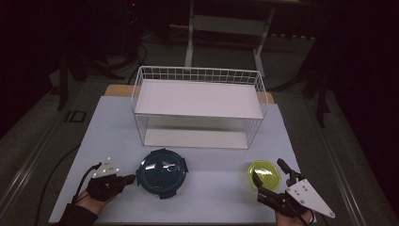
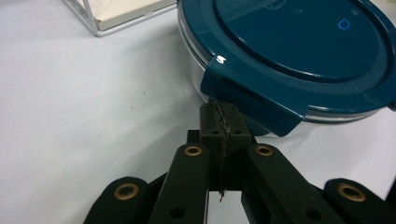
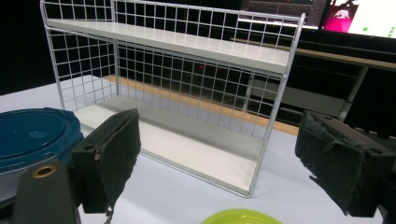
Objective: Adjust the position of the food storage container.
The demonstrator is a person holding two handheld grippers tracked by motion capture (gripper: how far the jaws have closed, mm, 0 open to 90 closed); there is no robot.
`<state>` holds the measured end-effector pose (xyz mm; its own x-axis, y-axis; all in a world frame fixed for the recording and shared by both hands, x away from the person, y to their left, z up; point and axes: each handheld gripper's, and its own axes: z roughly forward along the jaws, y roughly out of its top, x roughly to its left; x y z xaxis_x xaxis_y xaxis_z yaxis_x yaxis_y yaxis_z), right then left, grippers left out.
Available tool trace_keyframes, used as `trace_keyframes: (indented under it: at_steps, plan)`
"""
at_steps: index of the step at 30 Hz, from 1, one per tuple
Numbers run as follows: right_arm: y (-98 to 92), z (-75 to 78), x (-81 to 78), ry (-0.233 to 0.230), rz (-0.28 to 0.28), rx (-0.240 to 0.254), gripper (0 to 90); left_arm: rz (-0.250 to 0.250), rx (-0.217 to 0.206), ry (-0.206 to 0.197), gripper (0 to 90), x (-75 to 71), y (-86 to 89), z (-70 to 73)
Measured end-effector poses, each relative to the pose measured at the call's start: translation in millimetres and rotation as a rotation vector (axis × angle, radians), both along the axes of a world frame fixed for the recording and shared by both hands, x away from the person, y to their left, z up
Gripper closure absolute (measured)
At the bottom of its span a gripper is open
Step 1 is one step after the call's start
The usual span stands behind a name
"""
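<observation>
Clearly the left gripper (image 2: pixel 219 122) has its jaws pressed flat together with nothing between them, and its tip sits right against a locking flap of the teal container (image 2: pixel 299 60), low at the side nearest the hand. Closed like that, the jaws make a narrow wedge, which suits nudging or prying a clip better than grasping. The flap is a stiff plastic tab, glossy and dark teal, hinged off a round lid; beneath the lid's rim a band of clear wall shows, glass or hard plastic, I cannot tell which. From above, this container (image 1: pixel 162 173) lies on the white table (image 1: pixel 113 127) near the front edge, with tabs sticking out around it.

The right gripper (image 1: pixel 270 176) holds its jaws wide apart, straddling the small yellow-green lidded dish (image 1: pixel 264 173) without pressing it, seemingly poised to close on it. Its pads (image 3: pixel 112 154) are black and coarse, like rough foam or felt, made for friction on slick plastic.

Behind both stands a white wire rack (image 1: pixel 200 106) with two flat shelves, its open face towards the person, likely so the containers can slide in.
</observation>
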<state>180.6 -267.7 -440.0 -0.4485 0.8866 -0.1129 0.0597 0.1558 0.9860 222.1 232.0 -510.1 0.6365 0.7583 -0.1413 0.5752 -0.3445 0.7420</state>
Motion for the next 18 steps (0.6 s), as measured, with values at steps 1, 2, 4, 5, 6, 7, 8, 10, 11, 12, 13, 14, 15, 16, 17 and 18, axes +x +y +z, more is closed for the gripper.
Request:
trace_keyframes:
  at_steps: [1, 2, 4, 5, 6, 7, 8, 10, 11, 12, 13, 14, 15, 16, 17, 18]
  plan:
    - [-0.1, -0.2, 0.3, 0.002, 0.0, 0.001, 13.9, 0.0, 0.0, 0.0, 89.0, 0.0, 0.0, 0.0]
    - [-0.1, -0.2, 0.3, 0.002, 0.0, 0.001, 13.9, 0.001, 0.0, 0.0, 89.0, 1.7, -0.4, -0.1]
    - [0.3, -0.5, 0.5, 0.005, 0.002, 0.001, 13.9, 0.004, -0.002, 0.002, 89.0, 5.1, -1.7, 0.0]
    - [0.6, -0.6, 0.5, 0.004, 0.002, -0.001, 13.9, 0.006, 0.001, 0.0, 89.0, 7.0, -2.8, 0.2]
    - [0.9, -0.6, 0.4, 0.004, 0.006, -0.002, 13.9, 0.006, 0.003, 0.0, 89.0, 8.2, -3.5, 0.4]
    - [1.2, -0.7, 0.3, 0.004, 0.006, -0.002, 13.9, 0.006, 0.002, 0.001, 89.0, 9.8, -4.0, 0.7]
    - [1.6, -0.7, 0.2, 0.005, 0.007, -0.003, 13.9, 0.007, -0.002, 0.002, 89.0, 11.7, -4.8, 0.7]
    - [1.9, -0.9, 0.1, 0.006, 0.01, -0.004, 13.9, 0.006, 0.002, -0.003, 89.0, 14.0, -6.2, 1.3]
    - [2.1, -1.1, 0.3, 0.007, 0.01, -0.005, 13.9, 0.006, 0.002, -0.003, 89.0, 14.0, -6.2, 1.3]
    - [2.3, -1.3, 0.3, 0.009, 0.012, -0.004, 13.9, 0.01, 0.003, -0.003, 89.0, 17.9, -9.2, 2.1]
    - [2.4, -1.2, 0.4, 0.009, 0.013, -0.004, 13.9, 0.008, 0.005, -0.005, 89.0, 19.3, -9.8, 2.6]
    - [2.4, -1.3, 0.4, 0.01, 0.013, -0.004, 13.9, 0.01, 0.003, -0.005, 89.0, 20.3, -10.8, 3.0]
    - [2.4, -1.4, 0.5, 0.011, 0.015, -0.003, 13.9, 0.01, 0.003, -0.005, 89.0, 20.3, -10.8, 3.0]
    - [2.4, -1.4, 0.5, 0.011, 0.015, -0.003, 13.9, 0.007, 0.0, -0.007, 89.0, 21.4, -11.2, 3.7]
    - [2.6, -1.5, 0.6, 0.013, 0.015, -0.004, 13.9, 0.008, -0.007, -0.009, 89.1, 22.1, -12.0, 4.5]
    - [2.9, -2.2, 1.3, 0.018, 0.019, -0.004, 13.9, 0.004, -0.012, -0.014, 89.0, 23.4, -13.6, 7.2]
